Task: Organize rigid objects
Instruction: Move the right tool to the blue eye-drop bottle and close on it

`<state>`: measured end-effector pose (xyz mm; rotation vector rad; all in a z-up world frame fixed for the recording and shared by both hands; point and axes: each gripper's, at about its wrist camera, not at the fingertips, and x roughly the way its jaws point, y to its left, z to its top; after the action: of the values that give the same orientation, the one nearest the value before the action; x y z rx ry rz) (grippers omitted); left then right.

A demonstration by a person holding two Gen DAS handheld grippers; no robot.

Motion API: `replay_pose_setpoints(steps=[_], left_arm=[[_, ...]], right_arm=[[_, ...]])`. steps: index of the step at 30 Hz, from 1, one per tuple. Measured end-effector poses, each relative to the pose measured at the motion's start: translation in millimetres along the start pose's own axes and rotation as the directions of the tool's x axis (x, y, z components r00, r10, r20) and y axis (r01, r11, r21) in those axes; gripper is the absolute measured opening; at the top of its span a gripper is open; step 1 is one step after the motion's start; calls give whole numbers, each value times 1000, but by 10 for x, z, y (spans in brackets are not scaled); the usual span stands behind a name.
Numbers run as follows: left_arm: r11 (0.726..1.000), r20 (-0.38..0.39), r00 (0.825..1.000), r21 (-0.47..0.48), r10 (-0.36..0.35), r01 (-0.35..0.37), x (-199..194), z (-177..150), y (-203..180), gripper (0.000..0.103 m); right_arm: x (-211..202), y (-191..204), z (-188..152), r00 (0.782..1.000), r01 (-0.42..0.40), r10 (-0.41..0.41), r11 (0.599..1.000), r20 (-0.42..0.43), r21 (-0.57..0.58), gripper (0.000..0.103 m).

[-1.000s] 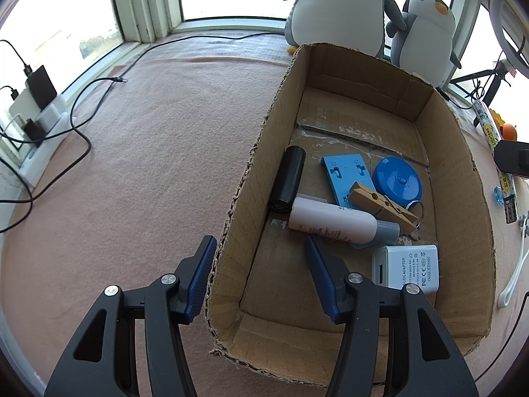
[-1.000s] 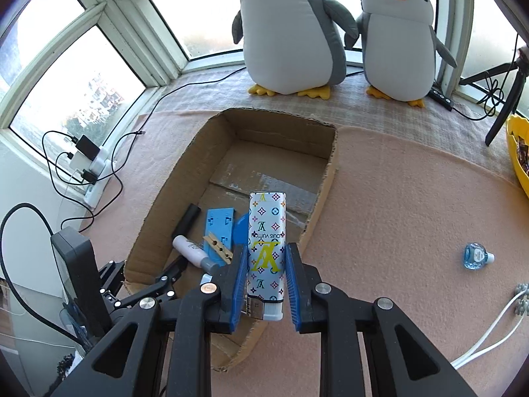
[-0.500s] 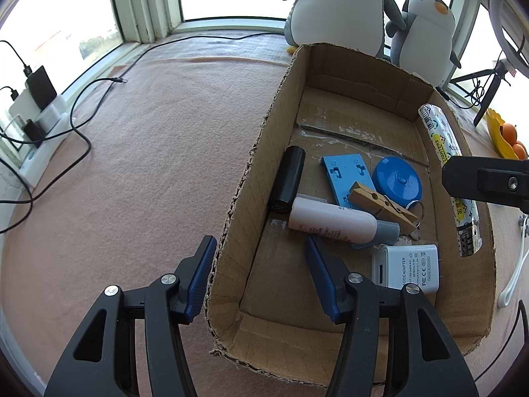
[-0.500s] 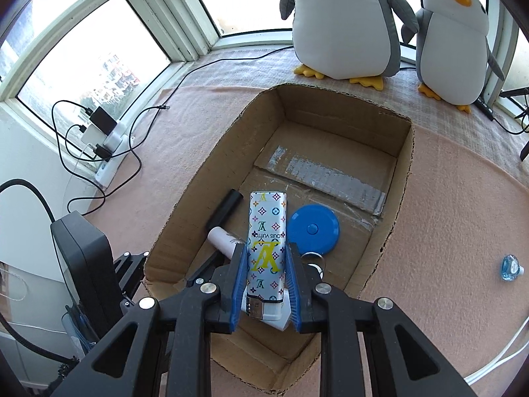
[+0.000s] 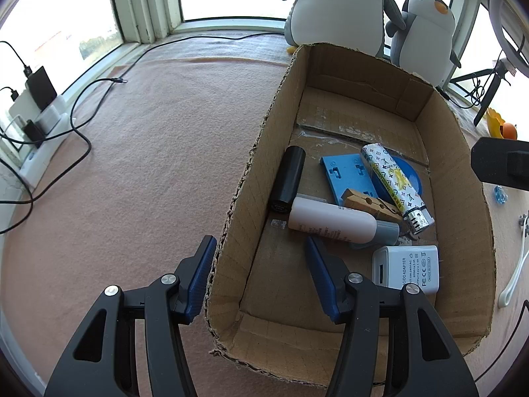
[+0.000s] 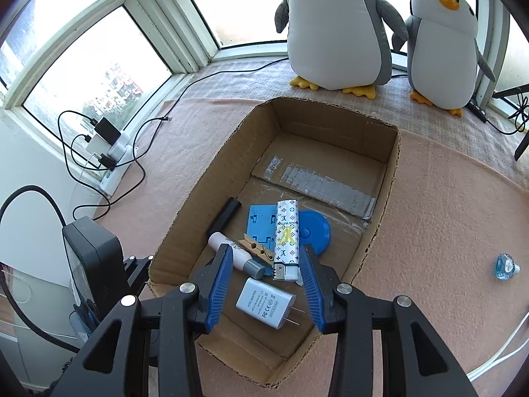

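A cardboard box (image 5: 472, 178) (image 6: 211, 178) holds several rigid items. The patterned lighter (image 5: 395, 182) (image 6: 287, 238) lies free in it across a blue plate (image 5: 344, 173) (image 6: 259, 223) and a blue disc (image 6: 315, 231). Beside it lie a black cylinder (image 5: 288, 178), a white bottle (image 5: 334, 221), a wooden clothespin (image 5: 372, 205) and a white adapter (image 5: 407, 270) (image 6: 264, 302). My right gripper (image 6: 265, 258) is open above the box, the lighter between its fingers but not touched. My left gripper (image 5: 261, 251) is open, straddling the box's left wall.
Two penguin plush toys (image 6: 334, 29) (image 6: 443, 43) stand behind the box. A power strip with chargers and cables (image 5: 39, 112) lies at the left. A small blue bottle (image 6: 506, 264) and a white cable (image 6: 502, 350) lie on the pink cloth at the right.
My right gripper moved over the box, opened and let go of the lighter, which now lies in the box. The left gripper has not moved.
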<state>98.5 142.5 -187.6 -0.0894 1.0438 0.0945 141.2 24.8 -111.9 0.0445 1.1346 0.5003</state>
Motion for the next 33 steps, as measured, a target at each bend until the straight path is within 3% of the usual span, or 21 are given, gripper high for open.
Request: replay_pose_setpoints(steps=[9, 15, 19, 23, 33], left_arm=[[1000, 0, 1000, 3, 2, -2, 2, 2, -4, 56], [1000, 0, 1000, 2, 2, -2, 2, 2, -4, 56], [1000, 1, 1000, 5, 4, -4, 1, 3, -4, 56], [1000, 1, 1000, 6, 5, -5, 4, 5, 1, 56], [1000, 1, 1000, 4, 3, -3, 6, 7, 3, 56]], right_arm=[[-187, -317, -52, 999, 13, -14, 998, 29, 66, 38], [-394, -898, -138, 995, 79, -90, 979, 48, 190, 38], [-477, -1502, -216, 993, 101, -119, 927, 27, 361, 38], [-550, -1924, -276, 975, 193, -220, 869, 8, 455, 38], [-411, -2578, -453, 988, 134, -148, 708, -40, 693, 38]])
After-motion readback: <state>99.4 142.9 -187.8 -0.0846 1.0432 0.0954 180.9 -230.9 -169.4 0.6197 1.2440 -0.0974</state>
